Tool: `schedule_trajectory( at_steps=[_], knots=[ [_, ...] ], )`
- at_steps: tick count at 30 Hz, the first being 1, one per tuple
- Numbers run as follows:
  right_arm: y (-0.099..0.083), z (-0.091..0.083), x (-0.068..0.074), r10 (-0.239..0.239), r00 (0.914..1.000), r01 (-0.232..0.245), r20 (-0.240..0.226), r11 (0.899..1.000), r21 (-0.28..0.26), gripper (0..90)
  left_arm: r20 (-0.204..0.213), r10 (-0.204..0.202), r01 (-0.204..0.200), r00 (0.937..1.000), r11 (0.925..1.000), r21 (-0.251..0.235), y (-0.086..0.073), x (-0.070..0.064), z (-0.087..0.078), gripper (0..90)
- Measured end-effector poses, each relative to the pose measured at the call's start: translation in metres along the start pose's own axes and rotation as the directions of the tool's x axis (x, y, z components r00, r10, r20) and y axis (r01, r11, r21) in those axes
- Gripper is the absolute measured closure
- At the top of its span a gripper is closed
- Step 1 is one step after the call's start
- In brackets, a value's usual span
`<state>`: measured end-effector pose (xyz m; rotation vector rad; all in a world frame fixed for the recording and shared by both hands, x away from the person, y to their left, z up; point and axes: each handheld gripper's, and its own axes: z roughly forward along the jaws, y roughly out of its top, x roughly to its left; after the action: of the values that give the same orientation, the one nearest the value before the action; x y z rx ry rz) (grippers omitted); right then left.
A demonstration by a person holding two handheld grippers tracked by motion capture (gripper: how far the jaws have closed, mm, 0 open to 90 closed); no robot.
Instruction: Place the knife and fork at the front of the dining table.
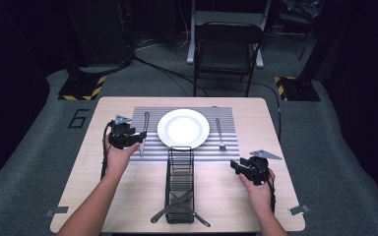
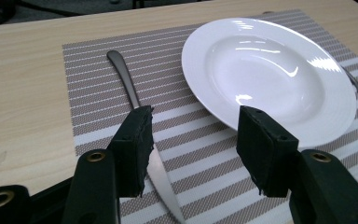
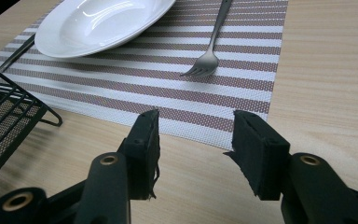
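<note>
Both jaws stand parted and hold nothing as our left gripper [image 2: 193,154] straddles the knife [image 2: 137,109] lying on the striped placemat [image 2: 88,74] beside the white plate [image 2: 270,70] (thin, stiff, slick steel, we judge, best pinched across its handle), our right gripper [image 3: 193,149] idle near the fork [image 3: 209,46].

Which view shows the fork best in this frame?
The right gripper view: the fork lies on the striped placemat, tines toward the camera, plain and close. The high view shows it small, right of the plate. The left gripper view catches a sliver at the plate's far edge.
</note>
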<state>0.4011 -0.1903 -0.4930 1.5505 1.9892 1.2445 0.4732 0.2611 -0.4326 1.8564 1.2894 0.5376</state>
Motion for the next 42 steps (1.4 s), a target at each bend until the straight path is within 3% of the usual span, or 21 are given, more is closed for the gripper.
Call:
schedule_trajectory(
  at_steps=[9, 18, 29, 42],
  knots=[
    [0.000, 0.000, -0.001, 0.001, 1.0000, -0.001, 0.003, 1.000, -0.001, 50.5, 0.043, 0.070, -0.070, 0.9966, 0.9975, -0.002, -0.012, -0.007, -0.019, 44.4],
    [0.000, -0.002, 0.000, -0.017, 0.9998, 0.017, 0.009, 1.000, -0.007, 50.1, 0.113, 0.070, -0.070, 0.9912, 0.9975, -0.006, -0.037, -0.007, -0.038, 44.3],
    [0.000, -0.002, 0.000, -0.026, 0.9995, 0.026, 0.018, 1.000, -0.001, 48.1, 0.113, 0.070, -0.073, 0.9911, 0.9971, 0.023, -0.073, 0.002, -0.050, 41.1],
    [-0.004, 0.002, -0.001, -0.045, 0.9986, 0.045, 0.026, 0.999, 0.022, 43.0, 0.107, 0.123, -0.132, 0.9867, 0.9876, 0.085, -0.108, 0.009, -0.042, 39.3]
  ],
)
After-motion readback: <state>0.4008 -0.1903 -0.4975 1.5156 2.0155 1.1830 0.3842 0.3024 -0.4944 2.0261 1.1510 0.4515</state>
